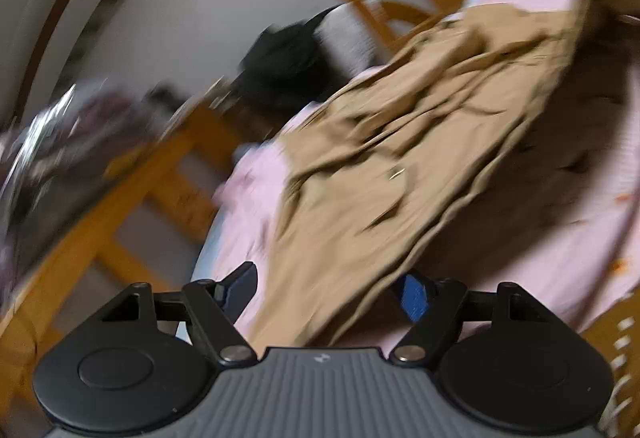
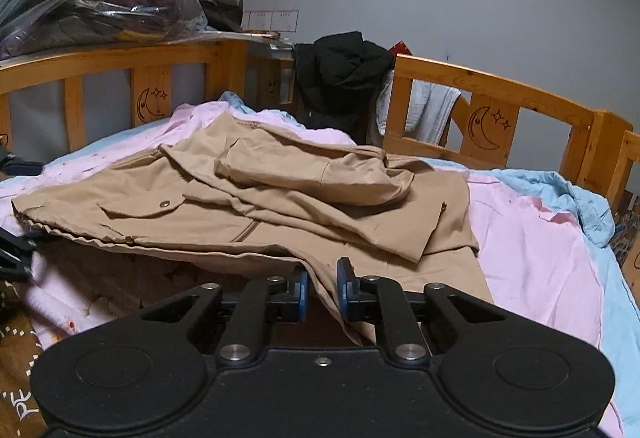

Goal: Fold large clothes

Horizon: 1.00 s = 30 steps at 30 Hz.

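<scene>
A tan coat [image 2: 256, 198] is spread over a pink sheet [image 2: 532, 238] on a bed with a wooden rail [image 2: 496, 86], its sleeve folded across the chest. The near hem is lifted off the sheet.

The right gripper [image 2: 322, 280] is pressed nearly together, and the hem of the coat is pinched between its blue pads — the cloth runs down through the narrow gap. The left gripper [image 1: 332, 288] is spread wide in the blurred left wrist view. The coat edge passes between its fingers, but the pads are not seen to press on it, so no grip is judged there yet.

The step in hand is judged to be the taking of the hem at two points, so that it can be carried over toward the collar. Several things could go wrong from here:

- If the left gripper is closed on one layer only, the lower layer could be left behind and the fold made crooked.
- If the hem is lifted by the right side alone, the coat could be dragged across the sheet and the folded sleeve shaken loose.
- The sheet could be caught together with the cloth.
</scene>
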Available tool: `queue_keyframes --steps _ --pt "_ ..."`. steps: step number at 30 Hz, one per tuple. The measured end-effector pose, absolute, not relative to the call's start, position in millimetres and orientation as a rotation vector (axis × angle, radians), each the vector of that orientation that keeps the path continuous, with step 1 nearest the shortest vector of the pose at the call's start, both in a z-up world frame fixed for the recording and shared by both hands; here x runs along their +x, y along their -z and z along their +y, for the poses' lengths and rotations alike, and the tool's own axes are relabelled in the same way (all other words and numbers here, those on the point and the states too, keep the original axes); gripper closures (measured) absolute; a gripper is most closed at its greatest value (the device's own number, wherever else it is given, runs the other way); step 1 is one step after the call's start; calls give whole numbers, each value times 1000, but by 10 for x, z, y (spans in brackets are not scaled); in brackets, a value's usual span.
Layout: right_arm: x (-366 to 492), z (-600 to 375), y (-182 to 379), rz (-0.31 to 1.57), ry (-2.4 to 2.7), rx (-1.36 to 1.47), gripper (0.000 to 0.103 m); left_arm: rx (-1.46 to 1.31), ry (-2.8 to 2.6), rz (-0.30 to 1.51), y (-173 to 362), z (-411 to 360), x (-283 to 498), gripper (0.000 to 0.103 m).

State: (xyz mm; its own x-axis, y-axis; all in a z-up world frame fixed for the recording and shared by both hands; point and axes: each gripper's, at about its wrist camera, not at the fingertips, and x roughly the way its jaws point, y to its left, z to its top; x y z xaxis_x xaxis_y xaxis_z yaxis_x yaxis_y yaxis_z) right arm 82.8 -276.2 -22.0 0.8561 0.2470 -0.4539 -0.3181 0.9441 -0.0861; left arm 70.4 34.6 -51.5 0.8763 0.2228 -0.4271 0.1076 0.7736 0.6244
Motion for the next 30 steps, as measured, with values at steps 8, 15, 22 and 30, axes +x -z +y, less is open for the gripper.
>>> queue_keyframes --steps 8,15,22,30 --pt "845 -2756 287 471 -314 -189 88 597 -58 598 438 736 813 50" --pt "690 -2534 550 522 -303 -564 62 638 -107 622 521 729 916 54" --pt "620 -2696 874 632 -210 -816 53 616 -78 652 559 788 939 76" --pt "653 -2823 661 586 -153 -718 99 497 -36 545 162 837 911 101"
